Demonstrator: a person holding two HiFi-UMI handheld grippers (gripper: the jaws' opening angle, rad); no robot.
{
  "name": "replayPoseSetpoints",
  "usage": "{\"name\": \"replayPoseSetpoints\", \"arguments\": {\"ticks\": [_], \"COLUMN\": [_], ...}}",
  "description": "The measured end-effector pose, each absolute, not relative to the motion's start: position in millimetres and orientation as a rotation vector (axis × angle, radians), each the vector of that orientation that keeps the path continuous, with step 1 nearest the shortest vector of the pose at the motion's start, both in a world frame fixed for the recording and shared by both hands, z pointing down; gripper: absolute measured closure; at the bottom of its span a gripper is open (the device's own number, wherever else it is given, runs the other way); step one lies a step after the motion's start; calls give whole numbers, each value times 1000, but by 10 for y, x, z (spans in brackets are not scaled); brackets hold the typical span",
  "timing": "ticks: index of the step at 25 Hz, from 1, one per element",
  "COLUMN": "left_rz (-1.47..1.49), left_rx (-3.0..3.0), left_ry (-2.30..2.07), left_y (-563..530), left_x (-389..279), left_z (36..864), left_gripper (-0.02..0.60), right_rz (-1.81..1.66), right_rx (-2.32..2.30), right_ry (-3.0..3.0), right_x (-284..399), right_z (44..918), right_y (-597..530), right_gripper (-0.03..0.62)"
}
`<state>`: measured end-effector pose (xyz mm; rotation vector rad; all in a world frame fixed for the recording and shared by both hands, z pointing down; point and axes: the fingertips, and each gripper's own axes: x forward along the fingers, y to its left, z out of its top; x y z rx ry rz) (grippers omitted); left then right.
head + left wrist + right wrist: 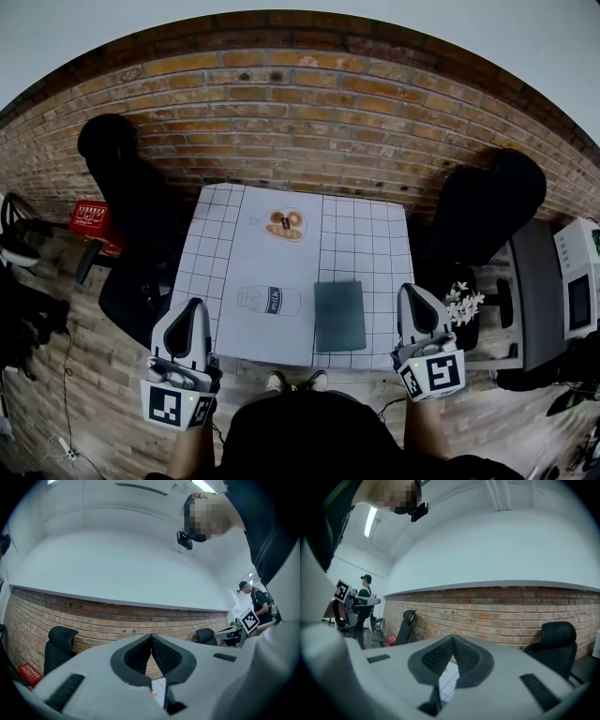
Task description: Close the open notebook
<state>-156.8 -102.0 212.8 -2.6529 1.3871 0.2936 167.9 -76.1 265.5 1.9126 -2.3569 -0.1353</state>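
The notebook point(339, 315) lies flat on the right half of the table with its dark green cover up; it looks closed. Both grippers hover off the table's near corners, away from the notebook. My left gripper point(190, 317) is beside the near left corner, jaws shut with nothing between them; in the left gripper view point(151, 637) the pads meet and point at the brick wall. My right gripper point(413, 298) is beside the near right corner, to the right of the notebook, also shut and empty point(453, 637).
The table point(373, 234) carries a white grid cloth and a sheet printed with a milk bottle point(270, 300) and a snack picture point(286, 224). Black office chairs point(131, 202) point(487, 202) flank it in front of the brick wall. White flowers point(462, 300) stand at the right.
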Motion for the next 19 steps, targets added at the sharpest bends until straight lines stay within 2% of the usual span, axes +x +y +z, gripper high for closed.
{"name": "replayPoseSetpoints", "arguments": {"ticks": [19], "left_rz": [301], "left_rx": [-2689], "left_ry": [1363], "left_y": [-860], "left_x": [-1568], "left_z": [2255], "left_gripper": [557], "right_rz": [-162], "right_rx": [1899], "right_ry": [-2373], "right_x": [1463], "right_z": [2718], "right_y": [-615], "right_gripper": [582]}}
